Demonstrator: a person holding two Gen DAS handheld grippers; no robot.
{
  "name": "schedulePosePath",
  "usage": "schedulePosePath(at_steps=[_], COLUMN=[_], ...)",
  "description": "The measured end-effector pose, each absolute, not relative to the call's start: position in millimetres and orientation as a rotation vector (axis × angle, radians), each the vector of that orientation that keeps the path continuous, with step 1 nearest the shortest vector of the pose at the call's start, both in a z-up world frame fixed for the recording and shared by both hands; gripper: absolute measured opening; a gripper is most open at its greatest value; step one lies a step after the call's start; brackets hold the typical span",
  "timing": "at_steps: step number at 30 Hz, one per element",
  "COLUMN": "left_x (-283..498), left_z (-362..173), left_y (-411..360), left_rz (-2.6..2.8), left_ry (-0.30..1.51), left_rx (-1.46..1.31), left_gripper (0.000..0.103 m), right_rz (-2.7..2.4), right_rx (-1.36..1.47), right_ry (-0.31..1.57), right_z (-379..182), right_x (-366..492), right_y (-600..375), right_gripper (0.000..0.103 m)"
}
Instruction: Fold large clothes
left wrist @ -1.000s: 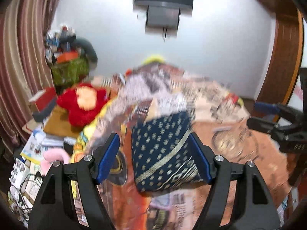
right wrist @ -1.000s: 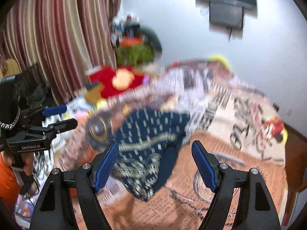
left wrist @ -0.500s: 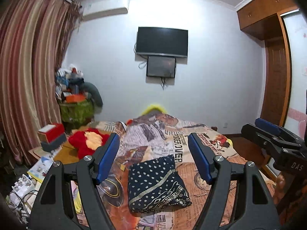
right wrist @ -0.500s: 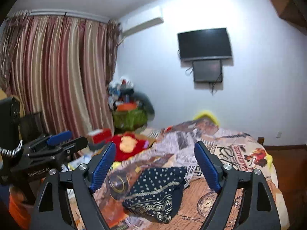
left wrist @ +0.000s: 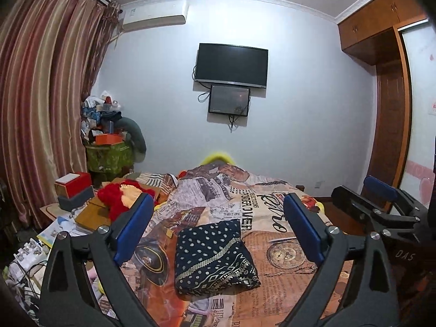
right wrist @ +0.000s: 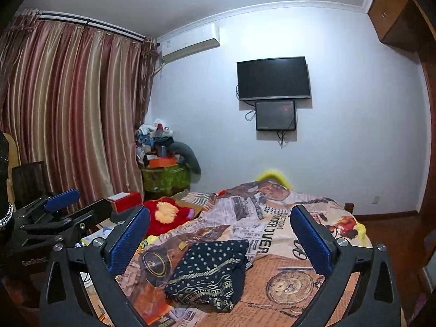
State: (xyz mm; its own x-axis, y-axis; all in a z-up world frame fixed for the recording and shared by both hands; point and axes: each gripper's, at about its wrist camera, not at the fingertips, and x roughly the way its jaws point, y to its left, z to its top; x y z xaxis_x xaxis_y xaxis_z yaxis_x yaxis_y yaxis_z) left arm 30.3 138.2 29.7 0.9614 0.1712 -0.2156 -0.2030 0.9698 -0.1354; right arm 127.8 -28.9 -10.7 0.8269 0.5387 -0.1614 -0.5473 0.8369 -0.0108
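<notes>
A folded navy garment [left wrist: 214,259] with white dots and a patterned border lies on the bed [left wrist: 272,280], which has a newspaper-print cover. It also shows in the right wrist view [right wrist: 209,271]. My left gripper [left wrist: 218,231] is open and empty, raised above and back from the garment. My right gripper [right wrist: 220,238] is open and empty, also held above it. The right gripper shows at the right edge of the left wrist view [left wrist: 381,204]. The left gripper shows at the left edge of the right wrist view [right wrist: 62,209].
A red plush toy [left wrist: 120,199] and a red box [left wrist: 72,182] lie left of the bed amid clutter. Striped curtains [left wrist: 41,109] hang at left. A TV [left wrist: 231,65] is on the far wall. A wooden wardrobe [left wrist: 387,125] stands at right.
Both grippers have risen and pulled back from the garment, tilting up so the far wall and TV come into view. The folded garment stays on the bed.
</notes>
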Motion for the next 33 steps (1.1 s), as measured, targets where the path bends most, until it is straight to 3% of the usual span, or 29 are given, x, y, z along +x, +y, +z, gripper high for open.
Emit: schedulePosePath(at_steps=[33], left_x=[46], left_z=[7], left_y=[134], left_rz=[0.170], left_ry=[0.275], left_rx=[-0.171], left_gripper=[0.097], right_rz=[0.546], right_rx=[-0.025], right_ry=[0.230], right_z=[-25], right_x=[136], right_y=[-42], right_gripper=[0.103])
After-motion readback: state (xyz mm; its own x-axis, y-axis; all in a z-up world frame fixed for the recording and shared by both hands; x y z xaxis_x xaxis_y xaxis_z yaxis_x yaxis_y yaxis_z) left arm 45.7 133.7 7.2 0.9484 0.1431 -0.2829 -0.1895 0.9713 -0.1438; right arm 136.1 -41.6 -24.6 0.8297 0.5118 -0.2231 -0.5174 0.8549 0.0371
